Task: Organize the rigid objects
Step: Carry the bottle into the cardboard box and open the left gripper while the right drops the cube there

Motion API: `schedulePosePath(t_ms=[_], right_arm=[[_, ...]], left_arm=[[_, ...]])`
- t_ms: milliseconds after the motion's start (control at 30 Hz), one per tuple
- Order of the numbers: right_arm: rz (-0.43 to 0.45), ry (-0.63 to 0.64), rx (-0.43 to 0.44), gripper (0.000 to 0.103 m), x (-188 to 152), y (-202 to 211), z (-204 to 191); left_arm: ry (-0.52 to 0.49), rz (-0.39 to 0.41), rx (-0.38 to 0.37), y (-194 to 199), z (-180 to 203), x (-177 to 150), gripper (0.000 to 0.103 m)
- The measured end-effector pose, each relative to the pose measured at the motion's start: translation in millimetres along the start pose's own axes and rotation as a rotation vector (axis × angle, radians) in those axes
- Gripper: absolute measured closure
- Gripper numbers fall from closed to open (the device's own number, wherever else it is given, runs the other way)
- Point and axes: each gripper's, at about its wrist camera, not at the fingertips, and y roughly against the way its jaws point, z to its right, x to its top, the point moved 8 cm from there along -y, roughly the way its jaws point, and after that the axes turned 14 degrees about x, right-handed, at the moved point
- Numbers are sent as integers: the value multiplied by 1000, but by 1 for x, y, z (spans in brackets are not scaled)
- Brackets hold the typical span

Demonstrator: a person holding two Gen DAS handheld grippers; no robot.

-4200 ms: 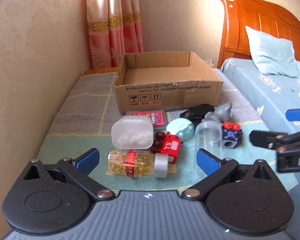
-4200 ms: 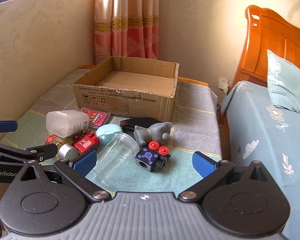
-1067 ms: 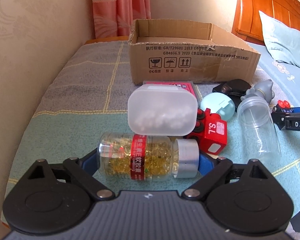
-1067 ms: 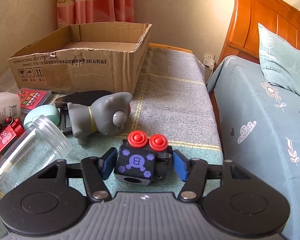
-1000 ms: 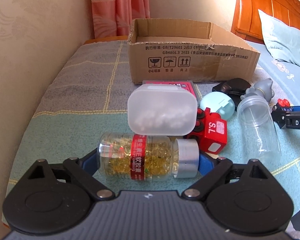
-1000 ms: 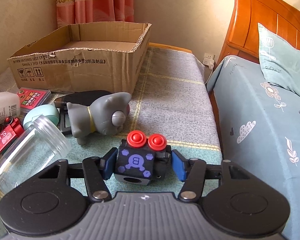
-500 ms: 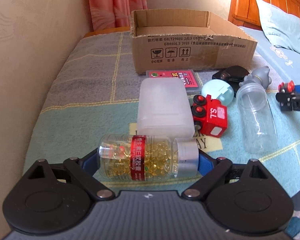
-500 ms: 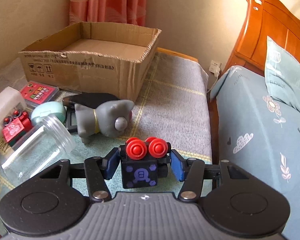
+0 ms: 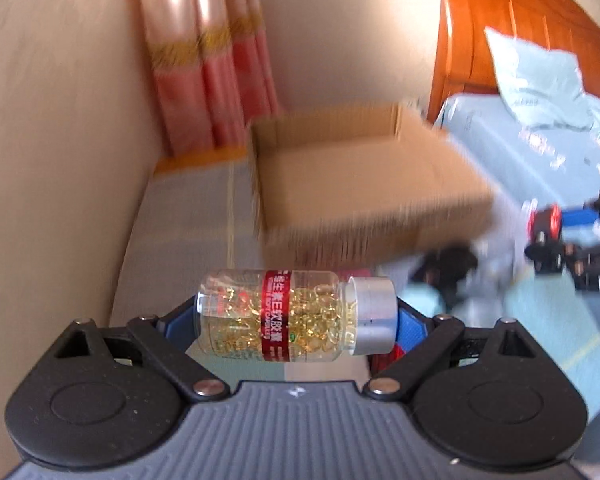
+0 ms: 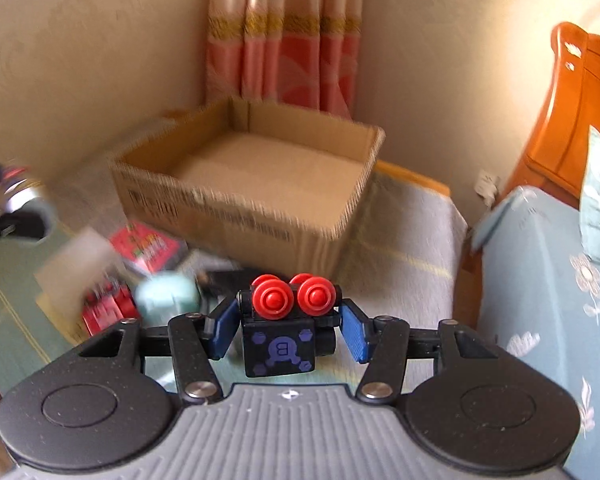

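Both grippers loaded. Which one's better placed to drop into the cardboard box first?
Right, probably. The right gripper, shut on the black cube toy, looks straight into the open cardboard box. The left gripper, shut on the capsule bottle, faces the box's front wall, seemingly lower. Blur limits certainty.

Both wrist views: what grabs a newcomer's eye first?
In the left wrist view, a clear capsule bottle with a red label and silver cap lies sideways, clamped in the left gripper. In the right wrist view, the right gripper clamps a black cube toy topped by two red knobs. Beyond both sits an open, empty cardboard box, motion-blurred.
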Motion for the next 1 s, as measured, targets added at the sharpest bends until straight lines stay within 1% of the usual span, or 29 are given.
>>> schedulePosePath(t_ms=[100,167,300,400,533,633,700,767,867,933,1000], right_arm=[[23,12,23,44,22,1,2],[39,21,22,44,36,-2,4],[52,38,9,44,58,-10,10],[56,34,4,44,71,-17,17],[50,33,-1,44,82,-26,24],[46,25,-5,44,85,-32,29],[38,19,-9,44,87,-36,31],[31,8,-8,44,89,-41,34],[22,3,-6,44,89,-45,35],[18,4,-8,44,90,-47,34],[16,2,-7,44,91,-48,33]], left_arm=[[-15,62,-14,-16,7,45,9],[-25,77,-14,-30,14,68,9],[-37,64,-28,-65,29,102,9],[-54,63,-18,-84,38,118,9],[-63,44,-11,-106,45,131,9],[-7,40,13,-119,44,138,9],[48,62,-2,-125,42,144,7],[70,58,-11,-128,40,144,7],[64,57,-3,-121,36,139,7],[46,68,4,-109,33,132,7],[31,84,9,-94,30,121,4]])
